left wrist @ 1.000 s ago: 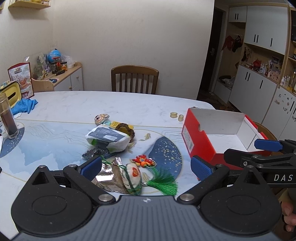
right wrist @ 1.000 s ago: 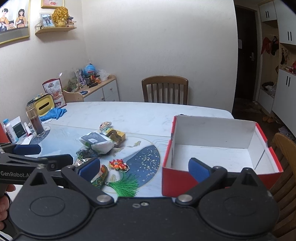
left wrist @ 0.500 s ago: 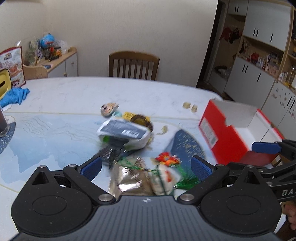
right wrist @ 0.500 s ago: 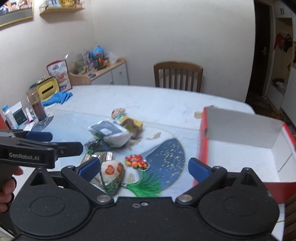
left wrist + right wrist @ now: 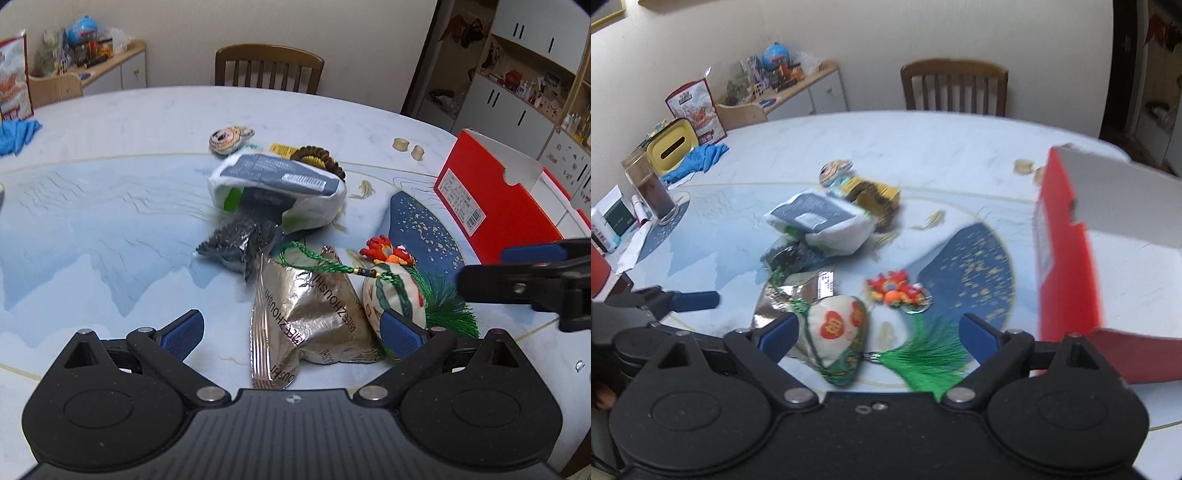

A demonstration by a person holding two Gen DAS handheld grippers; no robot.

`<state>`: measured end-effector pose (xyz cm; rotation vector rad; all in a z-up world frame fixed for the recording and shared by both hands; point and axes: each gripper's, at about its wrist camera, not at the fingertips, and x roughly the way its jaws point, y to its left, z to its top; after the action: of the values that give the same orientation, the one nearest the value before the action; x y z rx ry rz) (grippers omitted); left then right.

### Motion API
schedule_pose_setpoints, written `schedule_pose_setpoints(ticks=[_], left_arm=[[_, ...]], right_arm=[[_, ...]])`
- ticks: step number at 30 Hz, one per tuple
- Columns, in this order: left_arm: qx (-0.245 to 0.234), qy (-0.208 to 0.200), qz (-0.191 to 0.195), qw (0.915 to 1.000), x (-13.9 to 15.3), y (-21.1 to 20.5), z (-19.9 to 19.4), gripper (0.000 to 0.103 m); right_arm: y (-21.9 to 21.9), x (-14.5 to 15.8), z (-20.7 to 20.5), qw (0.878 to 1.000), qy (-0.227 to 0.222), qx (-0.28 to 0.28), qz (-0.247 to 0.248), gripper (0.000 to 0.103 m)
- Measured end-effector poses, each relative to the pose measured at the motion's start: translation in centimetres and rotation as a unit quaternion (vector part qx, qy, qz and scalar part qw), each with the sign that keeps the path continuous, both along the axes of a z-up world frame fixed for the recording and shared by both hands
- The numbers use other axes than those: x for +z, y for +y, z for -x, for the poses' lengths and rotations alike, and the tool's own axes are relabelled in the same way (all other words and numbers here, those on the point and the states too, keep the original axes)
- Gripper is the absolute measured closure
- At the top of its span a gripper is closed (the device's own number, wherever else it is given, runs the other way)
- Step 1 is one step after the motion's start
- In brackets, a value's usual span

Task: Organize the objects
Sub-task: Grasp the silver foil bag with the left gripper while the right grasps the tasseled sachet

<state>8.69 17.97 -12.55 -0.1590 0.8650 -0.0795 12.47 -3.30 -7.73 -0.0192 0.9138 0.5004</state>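
A pile of small objects lies mid-table: a silver foil packet (image 5: 310, 317), a white embroidered sachet with green tassel (image 5: 391, 295) (image 5: 836, 325), a red-orange charm (image 5: 895, 293), a white-and-grey pouch (image 5: 277, 192), a black bag (image 5: 240, 243). A red shoebox (image 5: 491, 195) (image 5: 1067, 258) stands open at the right. My left gripper (image 5: 291, 328) is open, its fingers either side of the foil packet. My right gripper (image 5: 877, 328) is open around the sachet and tassel, just above them.
A wooden chair (image 5: 269, 68) stands at the far side of the table. A glass of dark drink (image 5: 652, 192), a yellow box (image 5: 670, 147) and blue gloves (image 5: 698, 160) sit at the left. Two small rings (image 5: 408, 147) lie near the shoebox.
Both grippers have moved down and forward toward the pile. The foil packet now sits between the left fingers and the sachet between the right fingers. Both stay open.
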Motion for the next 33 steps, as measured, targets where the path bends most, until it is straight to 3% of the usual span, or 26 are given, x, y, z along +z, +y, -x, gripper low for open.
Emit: schedule_pose_setpoints(ticks=[7,12,16,18,23,26,33], left_arm=[[-0.022,0.003,0.009,0.9997,-1.1,-0.1,-0.9,0.01],[-0.028,0.005,0.021,0.9994,-1.3,0.2,-1.3,0.015],[-0.04,0.01,0.031,0.9987,-1.5,0.3,-1.6,0.031],[-0.042,0.01,0.033,0.9985,-1.5,0.3,-1.6,0.031],[-0.048,0.013,0.049,0.9975,-1.5,0.7,-1.7,0.045],[-0.052,0.015,0.058,0.9968,-1.4,0.9,-1.7,0.049],[-0.06,0.019,0.048,0.9969,-0.4,1.1,-1.6,0.053]], right_arm=[[1.7,-2.1,-1.9,0.998,0.063,-0.007,-0.023,0.02],[2.9,-2.9,-2.4,0.997,0.075,-0.004,-0.018,0.025],[3.6,-3.3,-2.8,0.996,0.084,-0.001,-0.019,0.029],[3.6,-3.6,-3.0,0.995,0.093,-0.004,-0.022,0.032],[3.5,-3.9,-3.4,0.994,0.107,-0.018,-0.027,0.049],[3.3,-3.8,-3.3,0.993,0.112,-0.026,-0.033,0.06],[2.5,-2.3,-2.9,0.994,0.093,-0.041,-0.034,0.063]])
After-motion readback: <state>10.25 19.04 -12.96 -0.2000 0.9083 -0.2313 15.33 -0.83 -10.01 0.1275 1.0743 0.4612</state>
